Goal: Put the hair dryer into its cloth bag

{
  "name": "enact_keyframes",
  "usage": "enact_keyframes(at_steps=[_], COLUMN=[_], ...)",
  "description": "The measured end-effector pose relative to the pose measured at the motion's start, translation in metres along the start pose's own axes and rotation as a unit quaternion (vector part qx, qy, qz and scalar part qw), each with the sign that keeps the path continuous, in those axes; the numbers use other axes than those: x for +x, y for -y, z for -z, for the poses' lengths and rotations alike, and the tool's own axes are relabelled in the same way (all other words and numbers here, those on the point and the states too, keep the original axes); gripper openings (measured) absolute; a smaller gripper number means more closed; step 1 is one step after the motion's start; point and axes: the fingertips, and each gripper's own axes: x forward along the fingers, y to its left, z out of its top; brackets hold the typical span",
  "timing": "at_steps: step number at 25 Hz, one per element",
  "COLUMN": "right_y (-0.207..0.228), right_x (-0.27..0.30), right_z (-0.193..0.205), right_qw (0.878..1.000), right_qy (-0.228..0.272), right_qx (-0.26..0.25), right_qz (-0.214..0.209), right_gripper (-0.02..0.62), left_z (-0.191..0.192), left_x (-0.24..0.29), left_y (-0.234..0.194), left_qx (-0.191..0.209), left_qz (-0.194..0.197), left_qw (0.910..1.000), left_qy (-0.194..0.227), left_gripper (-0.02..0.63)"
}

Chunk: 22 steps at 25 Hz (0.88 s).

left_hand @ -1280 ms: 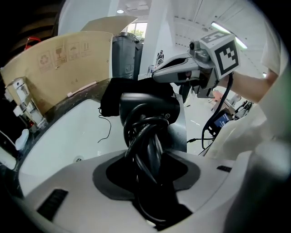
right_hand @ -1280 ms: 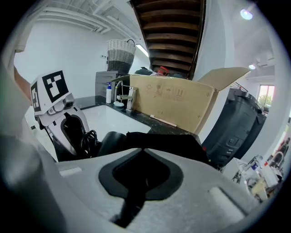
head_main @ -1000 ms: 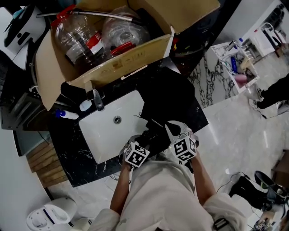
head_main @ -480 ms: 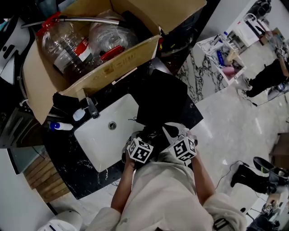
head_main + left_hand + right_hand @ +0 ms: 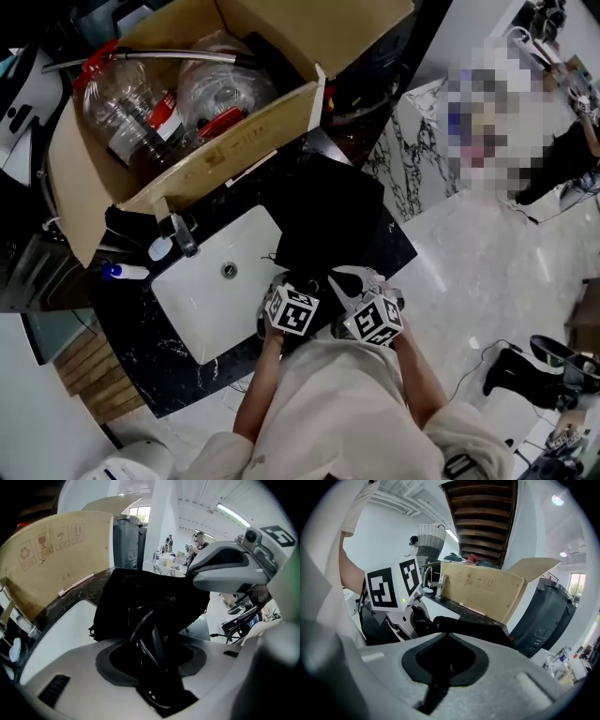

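On the black counter [image 5: 141,352], head view: cardboard box [image 5: 225,155] at the back, flaps open, its top edge cut off by the frame; clear bottles [image 5: 122,103] inside. White sink [image 5: 211,295] sits in front of it, tap [image 5: 180,234] at its far left corner, and a small blue-capped bottle [image 5: 125,272] lies beside that. Bag [image 5: 328,220] lies flat right of the sink, black on black, so its outline is hard to trace; in the left gripper view it [image 5: 140,592] rises just past the jaws.

Both grippers are at the near counter edge, close together, partly hidden under their marker cubes.

Left gripper [image 5: 292,289]: jaws closed on the dryer cord [image 5: 145,634], whose coiled loops stick up through the gap. I can't pick out the dryer body; everything there is black. The cord is just in front of the bag, touching or nearly so.

Right gripper [image 5: 354,281]: jaws nearly together with black cloth pinched in the slot [image 5: 445,667], which looks like the bag's near edge [image 5: 478,630]. The fold hides the bag mouth.

A person [image 5: 562,164] stands at the far right, mostly cut off.
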Motion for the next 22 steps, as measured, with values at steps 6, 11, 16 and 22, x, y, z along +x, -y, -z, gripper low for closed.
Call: enact_keyframes(at_steps=[6, 11, 16, 22], right_y=[0.004, 0.007, 0.006, 0.007], right_x=[-0.008, -0.010, -0.009, -0.008], right_z=[0.006, 0.014, 0.019, 0.022], right_qw=[0.999, 0.998, 0.997, 0.998], right_qy=[0.020, 0.028, 0.029, 0.026], right_qx=[0.008, 0.007, 0.011, 0.012], right_qz=[-0.035, -0.056, -0.065, -0.065], right_gripper=[0.014, 0.014, 0.014, 0.014], left_z=[-0.013, -0.017, -0.017, -0.018], left_x=[0.012, 0.021, 0.027, 0.032], left_y=[0.005, 0.008, 0.009, 0.008], left_qx=[-0.019, -0.016, -0.013, -0.014], left_qz=[-0.023, -0.033, -0.039, -0.036], left_qw=[0.9995, 0.9992, 0.9989, 0.9987], left_qy=[0.007, 0.016, 0.023, 0.034], left_gripper=[0.187, 0.189, 0.193, 0.201])
